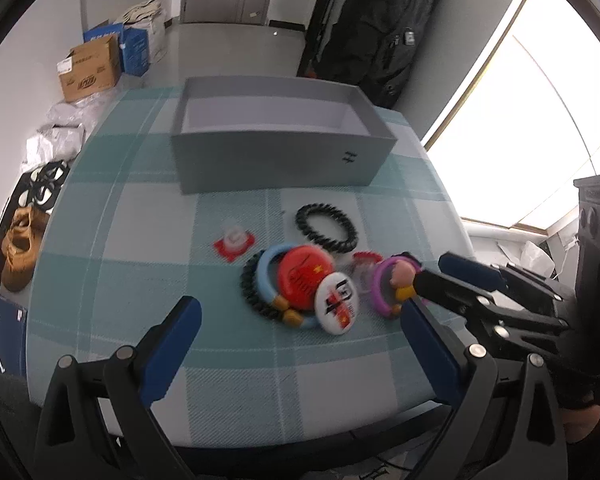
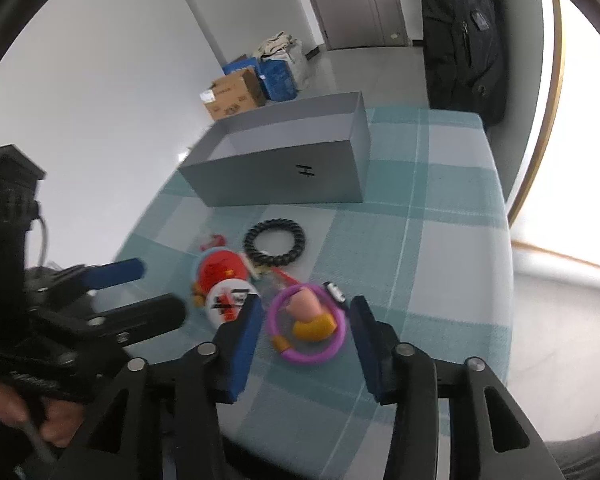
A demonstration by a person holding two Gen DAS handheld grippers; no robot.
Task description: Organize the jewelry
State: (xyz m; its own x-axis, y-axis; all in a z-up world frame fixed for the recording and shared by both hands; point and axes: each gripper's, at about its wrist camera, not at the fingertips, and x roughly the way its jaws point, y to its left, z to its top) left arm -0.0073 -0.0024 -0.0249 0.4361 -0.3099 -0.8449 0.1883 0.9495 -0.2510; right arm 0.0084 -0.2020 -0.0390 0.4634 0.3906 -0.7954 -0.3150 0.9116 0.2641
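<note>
**Purple ring lined up, box waiting**

Nearest to us, the right gripper stands with its jaws apart, one blue pad on each side of the purple ring bracelet, which lies flat on the checked tablecloth. The pads do not press on it, so we read this as a pick being set up, not yet a hold. The ring carries a pink and a yellow charm that sit inside the loop, so we would close across the band, not on the charms.

The left gripper hangs wide open and empty above the cloth, just in front of the cluster. We judge it is kept there so it can take the next piece without crowding the right one.

A little further lies the heap: a blue ring bracelet with a red round badge on it, a white badge overlapping that, and a black beaded bracelet partly beneath. They overlap, so lifting one may drag another. Beyond them a second black bracelet lies alone, easy to reach.

Furthest back stands the grey open box, what we can see of its inside bare, near the table's far edge. We take it as the place the pieces are meant to go.
</note>
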